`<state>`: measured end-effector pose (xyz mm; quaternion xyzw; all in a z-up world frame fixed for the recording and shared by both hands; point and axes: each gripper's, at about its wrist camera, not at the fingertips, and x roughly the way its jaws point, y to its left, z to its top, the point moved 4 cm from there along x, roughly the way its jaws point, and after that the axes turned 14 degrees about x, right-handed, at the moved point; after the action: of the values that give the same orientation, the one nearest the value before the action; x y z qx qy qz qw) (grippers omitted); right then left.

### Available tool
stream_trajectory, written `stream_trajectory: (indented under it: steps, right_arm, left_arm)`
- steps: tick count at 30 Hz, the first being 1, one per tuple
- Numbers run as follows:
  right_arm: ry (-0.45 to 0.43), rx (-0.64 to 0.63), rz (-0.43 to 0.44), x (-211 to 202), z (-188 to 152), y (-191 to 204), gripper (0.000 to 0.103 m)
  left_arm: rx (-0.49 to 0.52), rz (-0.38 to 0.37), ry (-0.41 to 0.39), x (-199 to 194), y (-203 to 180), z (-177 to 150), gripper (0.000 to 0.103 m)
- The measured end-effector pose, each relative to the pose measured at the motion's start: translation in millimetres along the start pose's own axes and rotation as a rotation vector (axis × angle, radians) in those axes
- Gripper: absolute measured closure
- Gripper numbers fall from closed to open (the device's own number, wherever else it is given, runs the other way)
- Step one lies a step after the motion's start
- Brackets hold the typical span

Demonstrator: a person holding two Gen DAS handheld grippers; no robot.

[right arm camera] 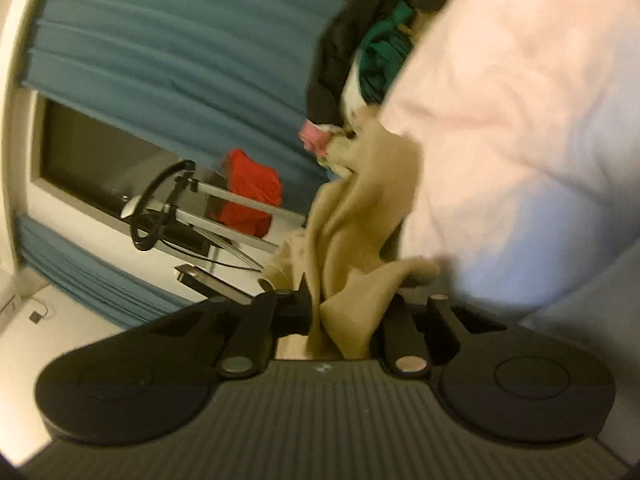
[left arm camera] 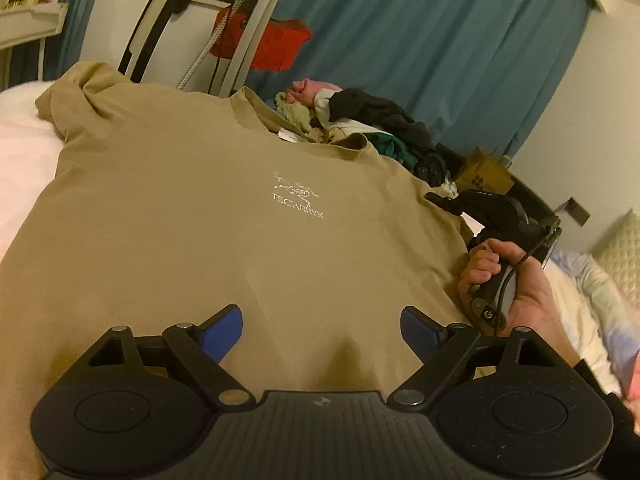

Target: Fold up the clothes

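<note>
A tan T-shirt [left arm camera: 200,208] with a small white chest logo lies spread front-up on the bed. My left gripper [left arm camera: 322,330] hovers over its lower part, blue fingers [left arm camera: 224,330] wide apart with nothing between them. My right gripper [right arm camera: 347,312] is shut on a bunched fold of the same tan T-shirt [right arm camera: 352,216], which drapes out from between the jaws. In the left wrist view a hand [left arm camera: 516,284] holds the right gripper at the shirt's right edge, near the sleeve.
A heap of unfolded clothes [left arm camera: 372,120], black, green and pink, sits past the shirt's collar. White bedding [right arm camera: 520,120] lies under the shirt. Blue curtains [left arm camera: 440,40], an exercise machine frame [left arm camera: 248,32] with a red cloth [left arm camera: 280,46], and a paper bag [left arm camera: 486,172] stand beyond the bed.
</note>
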<state>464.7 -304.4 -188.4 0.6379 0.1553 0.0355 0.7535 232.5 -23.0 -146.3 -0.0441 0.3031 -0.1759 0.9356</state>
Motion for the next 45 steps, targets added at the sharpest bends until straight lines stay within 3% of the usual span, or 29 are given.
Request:
stream_trajectory:
  steps: [4,13,16,18,20,21,27,30,33,36,37,40,45]
  right_arm:
    - [-0.11,-0.033,0.009,-16.3,18.7,10.0,0.09]
    - [-0.471,0.158,0.042,-109.5,92.3,-15.1,0.09]
    - [-0.458,0.163,0.003,-115.6,100.6,-20.8,0.087]
    - [-0.389,0.164,-0.039,-103.5,99.2,-23.1,0.078]
    - [-0.322,0.171,-0.083,-87.5,91.1,-25.6,0.03]
    - [-0.295,0.178,-0.104,-80.2,83.9,-27.7,0.023]
    - [-0.276,0.188,-0.168,-79.9,50.4,-20.0,0.023]
    - [-0.264,0.178,-0.256,-83.9,38.9,-19.0,0.031]
    - [-0.23,0.186,-0.258,-80.6,32.2,-33.3,0.042]
    - [-0.189,0.162,-0.206,-71.2,30.5,-43.4,0.077]
    - [-0.179,0.155,-0.187,-68.8,30.4,-45.8,0.094]
    - [-0.214,0.121,-0.15,-74.5,29.2,-42.6,0.099]
    - [-0.366,0.167,-0.059,-111.4,25.7,-42.0,0.099]
  left_arm:
    - [-0.027,-0.007,-0.011,0.3,5.6,2.0,0.016]
    - [-0.022,0.013,-0.013,-4.0,6.6,1.3,0.016]
    - [-0.015,0.022,-0.01,-5.4,5.7,0.7,0.016]
    - [-0.004,0.026,-0.009,-6.6,3.0,-0.8,0.016]
    - [0.004,0.029,-0.008,-7.5,0.7,-1.7,0.016]
    - [0.006,0.031,-0.008,-7.6,-0.1,-1.7,0.016]
    - [0.007,0.039,-0.006,-4.0,-1.7,-0.7,0.016]
    - [0.007,0.039,-0.004,-4.4,-1.7,-1.3,0.016]
    - [0.004,0.032,-0.004,-7.3,-1.1,-1.5,0.016]
    - [-0.013,0.025,-0.007,-9.9,0.7,-2.8,0.016]
    - [-0.019,0.022,-0.007,-9.9,1.1,-3.1,0.016]
    - [-0.031,0.022,-0.01,-9.4,3.2,-3.2,0.016]
    - [-0.04,0.022,-0.012,-7.5,5.9,-2.3,0.016]
